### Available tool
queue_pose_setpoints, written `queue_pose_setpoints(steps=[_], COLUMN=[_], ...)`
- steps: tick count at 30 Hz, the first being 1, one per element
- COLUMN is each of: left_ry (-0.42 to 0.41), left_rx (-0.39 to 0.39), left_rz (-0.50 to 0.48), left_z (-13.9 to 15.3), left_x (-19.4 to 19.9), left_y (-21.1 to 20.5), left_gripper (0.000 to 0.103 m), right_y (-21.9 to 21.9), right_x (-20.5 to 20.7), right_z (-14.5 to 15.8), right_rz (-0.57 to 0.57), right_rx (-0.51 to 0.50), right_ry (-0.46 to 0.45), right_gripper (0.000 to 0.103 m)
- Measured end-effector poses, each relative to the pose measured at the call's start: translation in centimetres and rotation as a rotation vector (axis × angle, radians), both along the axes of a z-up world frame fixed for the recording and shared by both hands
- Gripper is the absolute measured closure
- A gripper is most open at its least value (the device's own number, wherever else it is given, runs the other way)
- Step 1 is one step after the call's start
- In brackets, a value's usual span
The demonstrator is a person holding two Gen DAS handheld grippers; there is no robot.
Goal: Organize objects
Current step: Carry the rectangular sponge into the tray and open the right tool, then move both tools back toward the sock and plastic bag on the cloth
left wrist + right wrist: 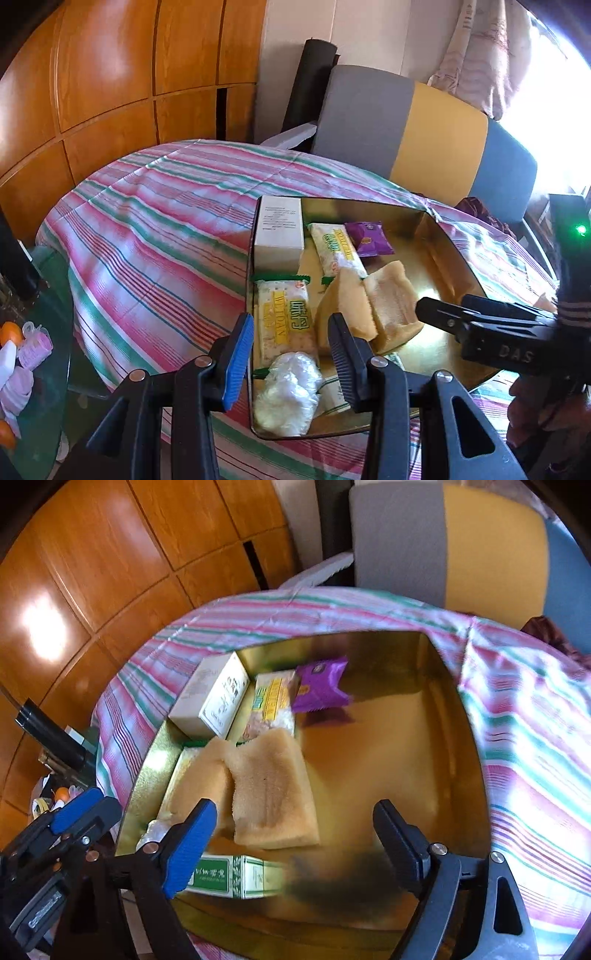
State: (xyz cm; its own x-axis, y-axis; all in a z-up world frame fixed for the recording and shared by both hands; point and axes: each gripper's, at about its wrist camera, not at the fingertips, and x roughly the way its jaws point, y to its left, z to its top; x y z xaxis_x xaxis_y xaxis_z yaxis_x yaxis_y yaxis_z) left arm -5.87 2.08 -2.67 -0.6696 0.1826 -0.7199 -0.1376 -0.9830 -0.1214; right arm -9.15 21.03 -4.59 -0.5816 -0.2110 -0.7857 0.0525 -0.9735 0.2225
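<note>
A gold tin tray (pixel 443 236) lies on the striped tablecloth (pixel 155 236). In it are a white box (pixel 280 229), two cracker packets (pixel 280 321), a purple packet (pixel 369 238), tan sponge pieces (pixel 384 306) and a clear bag of white stuff (pixel 288 395). My left gripper (pixel 291 358) hovers over the tray's near left wall, jaws a little apart, pads pressing on nothing. My right gripper (pixel 295 845) stands wide open over the tray's near side. A green and white box (pixel 236 880) lies below it beside a dark blur. The sponge (pixel 269 790) sits just ahead.
A chair with a grey, yellow and blue back (pixel 424 129) stands behind the table. A wooden panelled wall (pixel 110 74) runs along the left. At the left, a glass side table (pixel 48 369) carries oranges and pink items. A black cylinder (pixel 48 734) stands there too.
</note>
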Motion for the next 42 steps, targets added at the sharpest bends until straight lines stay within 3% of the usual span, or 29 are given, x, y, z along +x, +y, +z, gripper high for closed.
queue_pose_setpoints(steps=[13,24,33,38,42], left_ry=[0.050,0.076,0.087,0.085,0.071], left_rx=[-0.009,-0.035,-0.061,-0.068,-0.070], left_rz=[-0.100,-0.203,-0.326,-0.412,-0.484], left_z=[1.5,2.3,2.7,2.7,2.6], left_x=[2.0,3.4,4.2,5.1,6.0], left_y=[2.7,5.9,10.6,14.0,17.1], left_gripper=[0.061,0.061,0.061,0.061,0.061], right_y=[2.9,11.5,23.4,29.6,33.8], right_x=[7.1,13.5,21.0,26.6,32.0], right_z=[2.7,4.2,5.8,6.8,6.6], right_rz=[-0.073,-0.290,-0.616,-0.900,-1.137], right_rx=[0.109,0.128,0.151,0.170,0.106], right_ry=[0.097,0.102,0.104,0.155,0.210], right_gripper=[0.011,0.011,0.011,0.011,0.010])
